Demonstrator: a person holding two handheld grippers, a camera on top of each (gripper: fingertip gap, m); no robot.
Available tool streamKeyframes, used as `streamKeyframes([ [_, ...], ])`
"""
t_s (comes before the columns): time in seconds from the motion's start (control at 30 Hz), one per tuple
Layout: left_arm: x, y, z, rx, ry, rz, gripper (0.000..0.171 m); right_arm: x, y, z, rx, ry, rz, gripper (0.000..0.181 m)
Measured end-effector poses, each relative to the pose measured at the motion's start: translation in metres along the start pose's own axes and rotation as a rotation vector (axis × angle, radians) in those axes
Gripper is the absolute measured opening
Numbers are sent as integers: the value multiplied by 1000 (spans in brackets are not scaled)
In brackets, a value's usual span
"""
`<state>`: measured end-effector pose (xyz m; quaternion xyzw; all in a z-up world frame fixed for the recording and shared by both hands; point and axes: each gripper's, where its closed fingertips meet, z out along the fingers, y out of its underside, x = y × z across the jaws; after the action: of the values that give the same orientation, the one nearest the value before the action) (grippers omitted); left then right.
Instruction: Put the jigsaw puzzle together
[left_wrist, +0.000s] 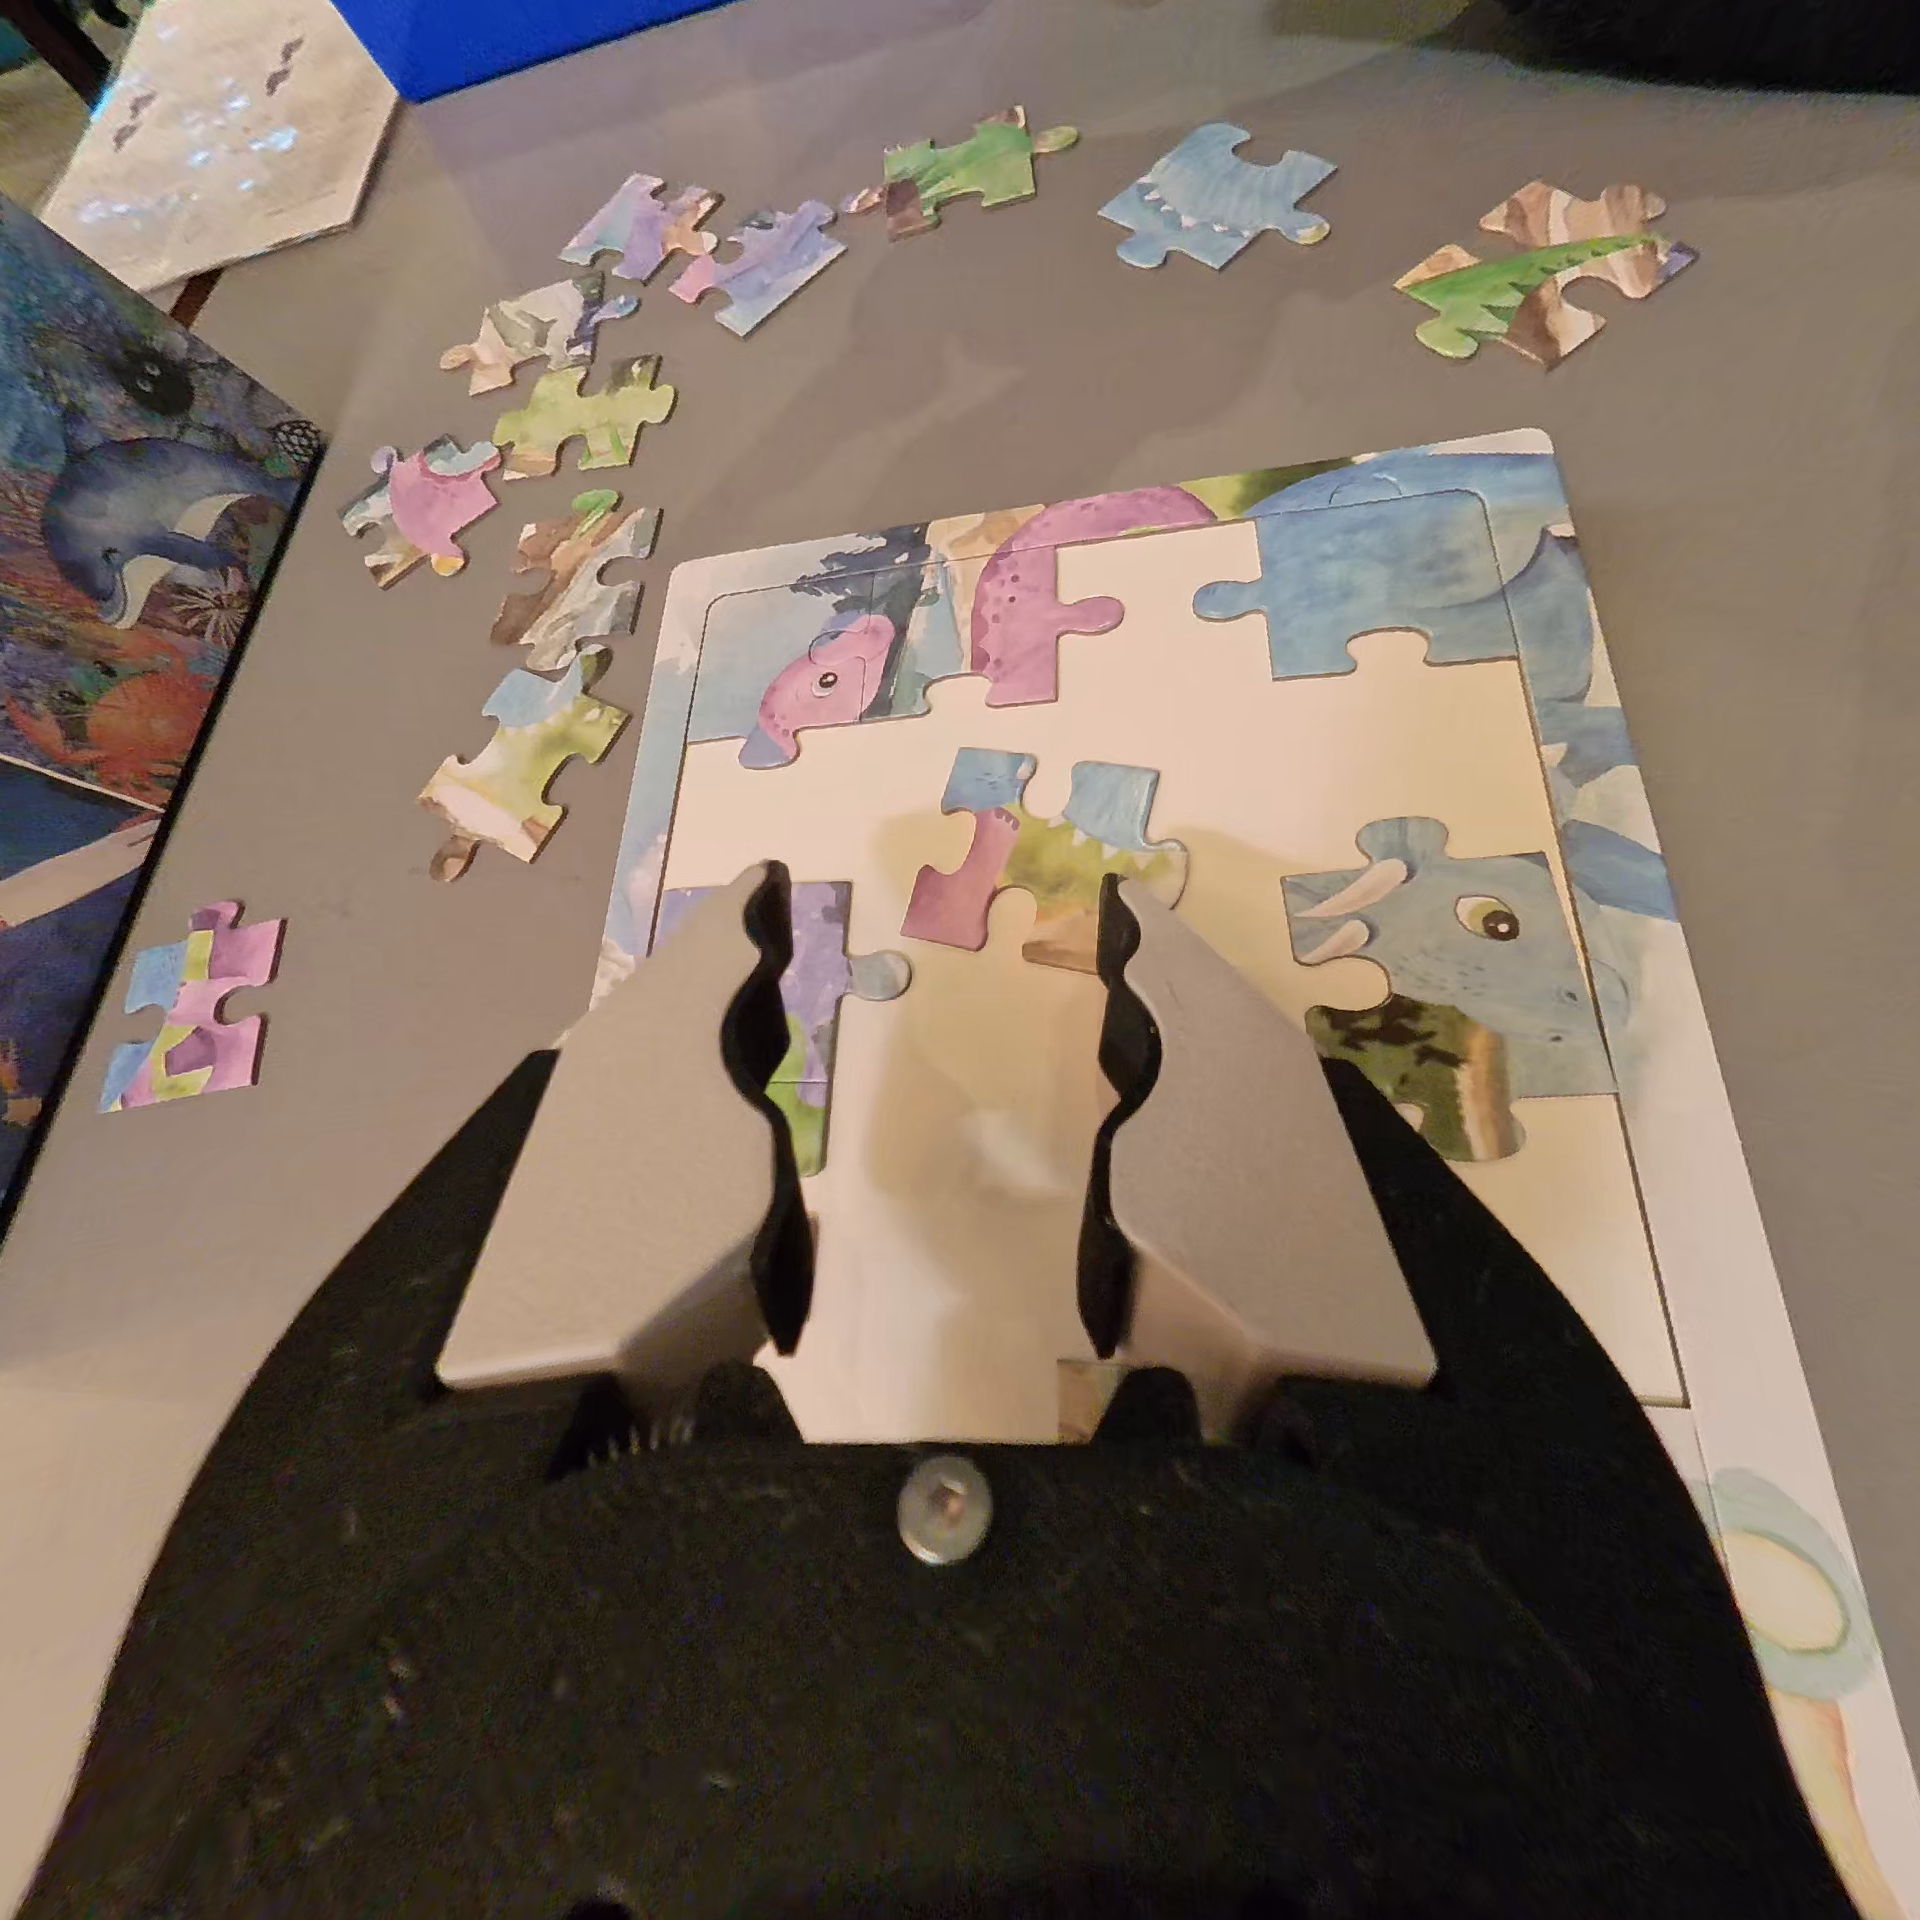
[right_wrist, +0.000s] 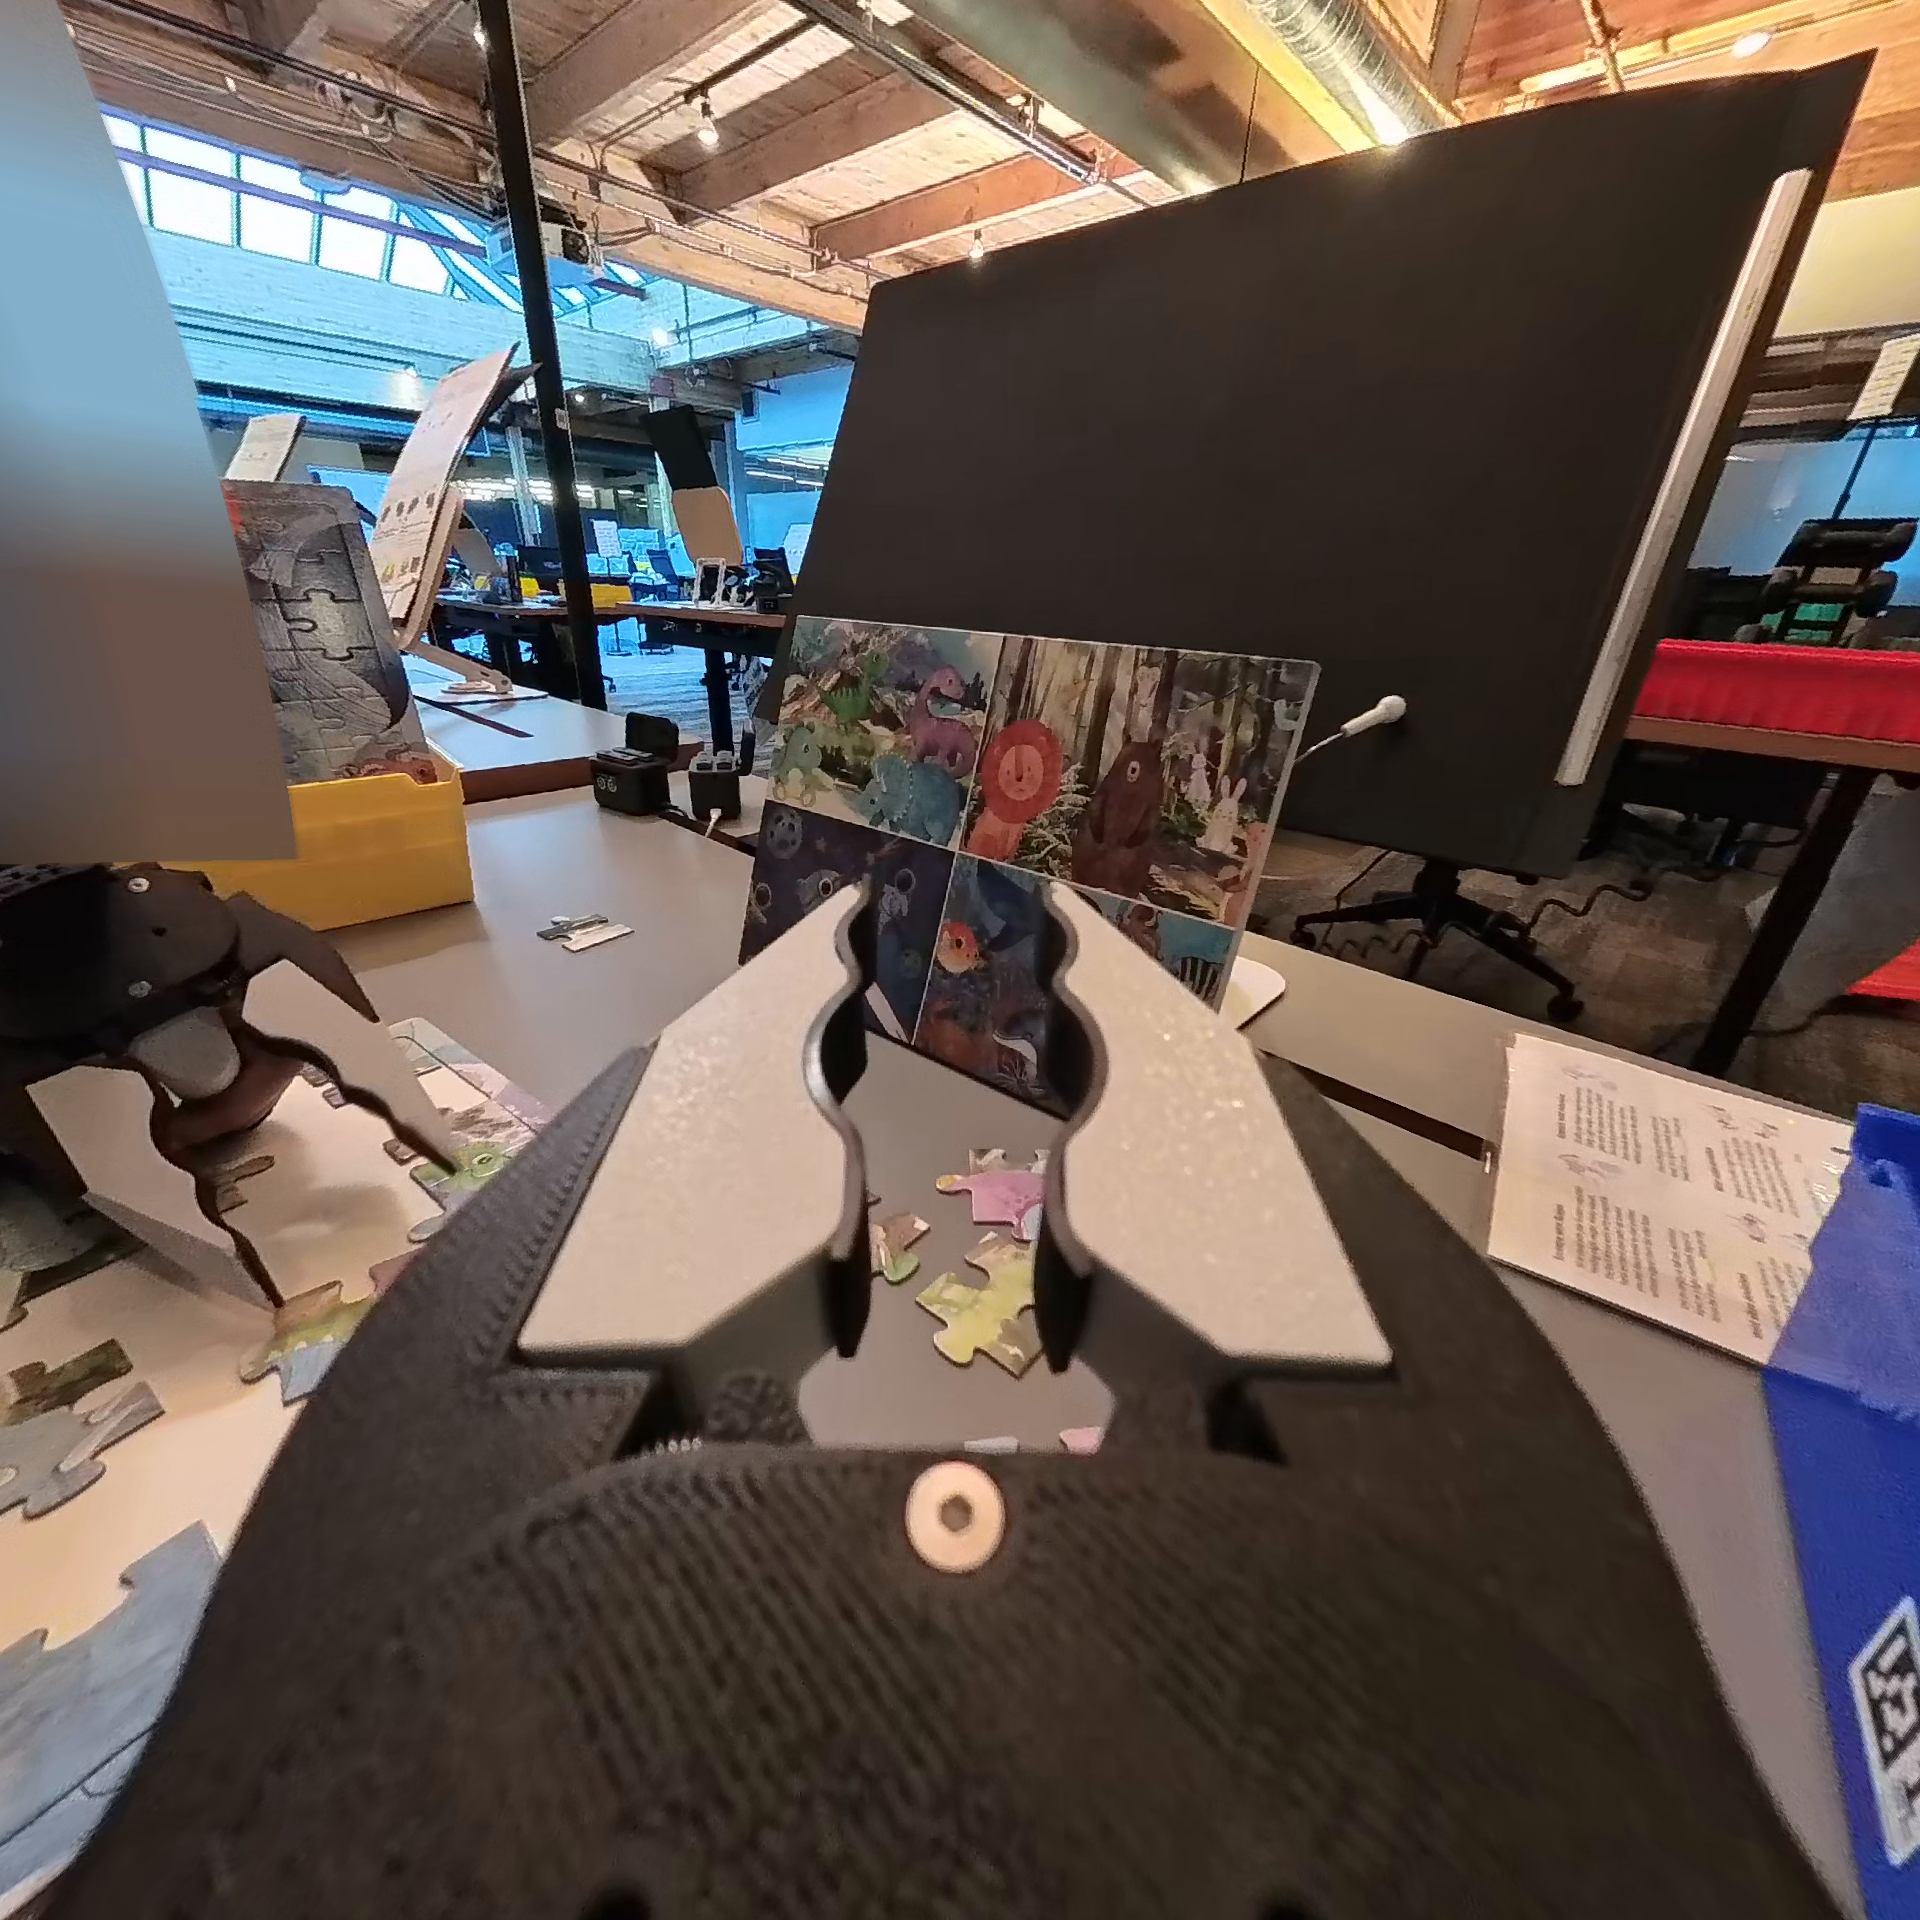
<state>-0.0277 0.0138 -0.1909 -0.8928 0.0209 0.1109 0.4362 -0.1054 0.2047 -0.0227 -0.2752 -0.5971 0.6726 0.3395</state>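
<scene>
The white puzzle tray (left_wrist: 1195, 727) lies on the grey table, partly filled: pink dinosaur pieces (left_wrist: 831, 675) at its far left, a blue piece (left_wrist: 1371, 582) at the far right, a blue horned-dinosaur head (left_wrist: 1455, 935) at the right. A loose pink, green and blue piece (left_wrist: 1039, 862) lies unjoined in the tray's middle. My left gripper (left_wrist: 935, 894) is open and empty, tips low over the tray just short of that piece; it also shows in the right wrist view (right_wrist: 358, 1226). My right gripper (right_wrist: 954, 914) is open and empty, held above loose pieces (right_wrist: 987, 1247).
Several loose pieces lie left of the tray (left_wrist: 561, 582) and beyond it (left_wrist: 1216, 197), one apart (left_wrist: 192, 1008). A picture card (right_wrist: 1039, 810) stands behind. A printed sheet (right_wrist: 1642, 1226), blue box (right_wrist: 1849, 1455), yellow bin (right_wrist: 353, 842) and a dark illustrated board (left_wrist: 125, 571) ring the area. The grippers' ends are close to 25 cm from one another.
</scene>
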Motion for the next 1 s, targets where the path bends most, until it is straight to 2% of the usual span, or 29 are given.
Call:
streamKeyframes([
  [0.17, 5, 6, 2, -39, 31, 10, 47, 0, 1, 1, -4, -1, 0, 27],
  [0.4, 6, 7, 3, -46, 35, 12, 48, -1, 2, 1, -8, -2, -2, 27],
  [0.53, 1, 0, -3, -4, 20, 1, 46, -2, 2, 1, -8, -3, -1, 27],
  [0.7, -2, 4, -3, -3, 43, -46, 52, -3, 2, 2, -11, -9, 0, 27],
  [0.87, 5, -8, 2, 17, 160, -103, 64, -1, 2, 2, -10, -4, 2, 27],
  [0.93, 15, -10, 7, -20, 240, -94, 64, -1, 0, 1, -1, -4, 9, 27],
  [1.0, 19, -5, 14, -92, 255, -43, 64, -2, -1, 0, 6, -7, 15, 27],
])
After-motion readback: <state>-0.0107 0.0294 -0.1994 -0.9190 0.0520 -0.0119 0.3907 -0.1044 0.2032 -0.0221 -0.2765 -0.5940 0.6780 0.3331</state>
